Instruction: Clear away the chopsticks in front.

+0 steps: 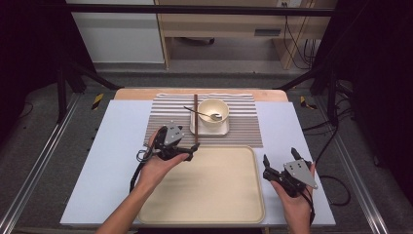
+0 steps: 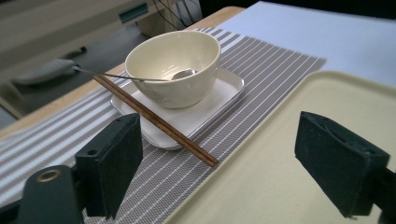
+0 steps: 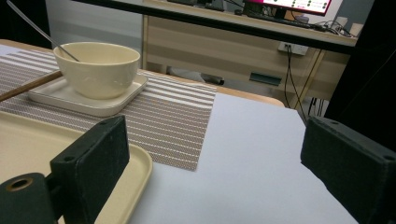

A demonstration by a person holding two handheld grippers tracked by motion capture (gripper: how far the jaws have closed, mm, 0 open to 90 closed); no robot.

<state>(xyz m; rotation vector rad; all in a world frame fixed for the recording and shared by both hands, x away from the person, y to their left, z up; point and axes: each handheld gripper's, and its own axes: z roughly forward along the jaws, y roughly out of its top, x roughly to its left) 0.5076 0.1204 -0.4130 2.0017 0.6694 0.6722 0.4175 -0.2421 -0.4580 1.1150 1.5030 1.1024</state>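
A cream bowl point(image 1: 213, 112) with a metal spoon point(image 1: 204, 114) in it stands on a small white square plate point(image 1: 209, 129), which lies on a striped placemat point(image 1: 243, 126). Brown chopsticks point(image 1: 196, 119) rest on the plate's left edge. My left gripper point(image 1: 187, 152) hovers open over the near left corner of the mat, at the far edge of the beige tray point(image 1: 204, 195). In the left gripper view the chopsticks point(image 2: 159, 122) end just ahead of its empty jaws point(image 2: 219, 172). My right gripper point(image 1: 280, 161) is open to the right of the tray, with nothing between its jaws.
The tray lies at the front middle of a pale blue table top point(image 1: 117, 141). A wooden strip point(image 1: 146, 92) runs along the far edge. Black frame posts point(image 1: 61, 83) stand at the far left and right. Cables trail on the floor at the right.
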